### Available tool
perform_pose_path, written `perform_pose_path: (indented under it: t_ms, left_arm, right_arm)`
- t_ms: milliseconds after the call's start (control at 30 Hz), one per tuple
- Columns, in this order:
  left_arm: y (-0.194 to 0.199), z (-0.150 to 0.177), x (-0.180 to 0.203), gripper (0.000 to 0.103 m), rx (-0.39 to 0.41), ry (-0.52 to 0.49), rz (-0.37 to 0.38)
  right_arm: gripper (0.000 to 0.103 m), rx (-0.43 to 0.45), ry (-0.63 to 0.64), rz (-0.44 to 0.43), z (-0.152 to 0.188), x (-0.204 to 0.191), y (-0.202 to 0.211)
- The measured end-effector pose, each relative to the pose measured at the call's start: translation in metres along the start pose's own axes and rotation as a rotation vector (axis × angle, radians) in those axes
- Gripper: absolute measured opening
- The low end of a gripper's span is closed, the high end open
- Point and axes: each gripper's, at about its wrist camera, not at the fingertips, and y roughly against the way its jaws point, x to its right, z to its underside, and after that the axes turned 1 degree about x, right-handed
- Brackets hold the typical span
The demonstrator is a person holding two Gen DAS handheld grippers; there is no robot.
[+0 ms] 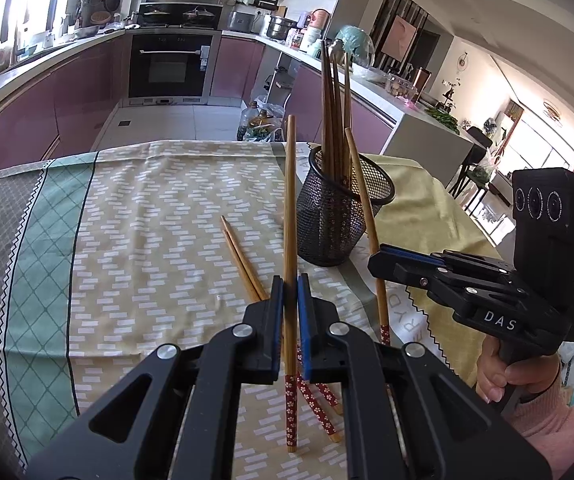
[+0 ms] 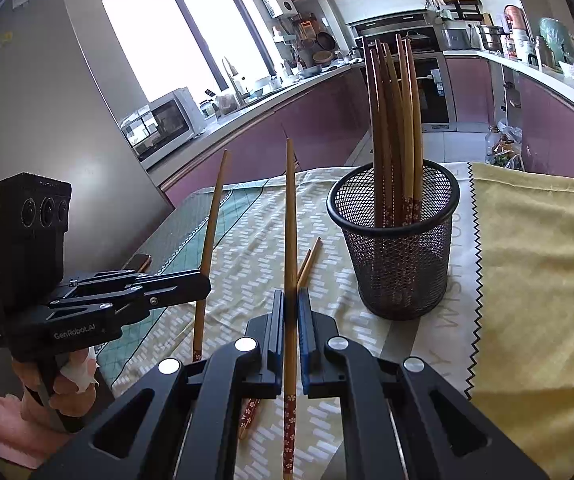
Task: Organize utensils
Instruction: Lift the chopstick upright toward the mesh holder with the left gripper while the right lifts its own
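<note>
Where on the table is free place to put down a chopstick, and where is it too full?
Free: the yellow cloth right of the mesh cup, and the patterned cloth left of the two loose chopsticks. Crowded: between both grippers and the cup.

Open cloth left — mesh holder right.

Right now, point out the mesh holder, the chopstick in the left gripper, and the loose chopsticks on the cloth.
mesh holder (image 2: 401,268), right wrist view, front wall.
chopstick in the left gripper (image 1: 289,200), left wrist view, bare shaft.
loose chopsticks (image 1: 241,258), left wrist view, mid-shafts.
</note>
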Motion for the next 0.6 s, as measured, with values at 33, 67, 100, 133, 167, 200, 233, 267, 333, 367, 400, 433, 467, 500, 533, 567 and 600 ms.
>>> perform_pose_path:
  t_ms: [33,67,100,133,167,200,233,267,333,367,400,433,467,500,533,567,600]
  left_arm:
    - [-0.0002,-0.0002,-0.0004,0.008,0.0,0.0,0.002]
    - [0.0002,-0.0005,-0.0001,0.008,-0.001,0.001,0.006]
    - [0.0005,-0.0007,0.0,0.008,-0.001,0.001,0.008]
    - [0.0007,-0.0007,0.0,0.008,0.0,0.001,0.008]
    - [0.0011,-0.0011,0.0003,0.008,0.001,0.001,0.009]
    - [0.0015,-0.0012,0.0004,0.008,0.002,0.001,0.011]
    - [0.0021,-0.0015,0.0006,0.008,0.003,0.0,0.014]
    - [0.0029,-0.0015,0.0013,0.008,0.004,-0.001,0.016]
    - [0.004,-0.0025,0.0016,0.008,0.006,-0.004,0.024]
    - [0.0044,-0.003,0.0016,0.008,0.006,-0.002,0.032]
    - [0.0051,-0.0031,0.0023,0.008,0.006,-0.001,0.035]
    - [0.0054,-0.0034,0.0028,0.008,0.008,-0.003,0.035]
    - [0.0054,-0.0038,0.0031,0.008,0.009,-0.005,0.034]
    - [0.0059,-0.0041,0.0035,0.008,0.011,-0.007,0.036]
    - [0.0064,-0.0043,0.0037,0.008,0.012,-0.008,0.039]
    - [0.0069,-0.0045,0.004,0.008,0.013,-0.009,0.043]
    - [0.0073,-0.0047,0.004,0.008,0.014,-0.01,0.045]
  right_arm:
    - [0.006,0.002,0.0,0.0,-0.0002,-0.0001,0.0002]
    - [0.006,0.004,-0.001,0.0,-0.0001,0.0,0.0008]
    - [0.006,0.006,-0.001,0.0,-0.0003,0.0,0.0013]
    - [0.006,0.008,-0.001,0.001,-0.0005,-0.0005,0.0016]
    - [0.006,0.01,-0.001,0.002,-0.0009,-0.0004,0.002]
    - [0.006,0.013,-0.002,0.002,-0.0009,0.0001,0.0034]
    - [0.006,0.015,-0.003,0.003,-0.0012,0.0002,0.0039]
    - [0.006,0.017,-0.003,0.004,-0.0015,0.0,0.0044]
    - [0.006,0.022,-0.005,0.006,-0.0029,-0.0019,0.0037]
    - [0.006,0.024,-0.006,0.006,-0.0033,-0.0021,0.0039]
    - [0.006,0.027,-0.007,0.007,-0.0036,-0.0032,0.0034]
    - [0.006,0.029,-0.008,0.006,-0.0034,-0.002,0.0046]
    - [0.006,0.03,-0.01,0.004,-0.0036,-0.0012,0.0053]
    - [0.006,0.032,-0.011,0.004,-0.0037,-0.0005,0.0059]
    - [0.006,0.034,-0.012,0.003,-0.0039,0.0007,0.0068]
    - [0.006,0.036,-0.012,0.003,-0.0035,0.0014,0.0078]
    - [0.006,0.038,-0.013,0.004,-0.0033,0.0002,0.0074]
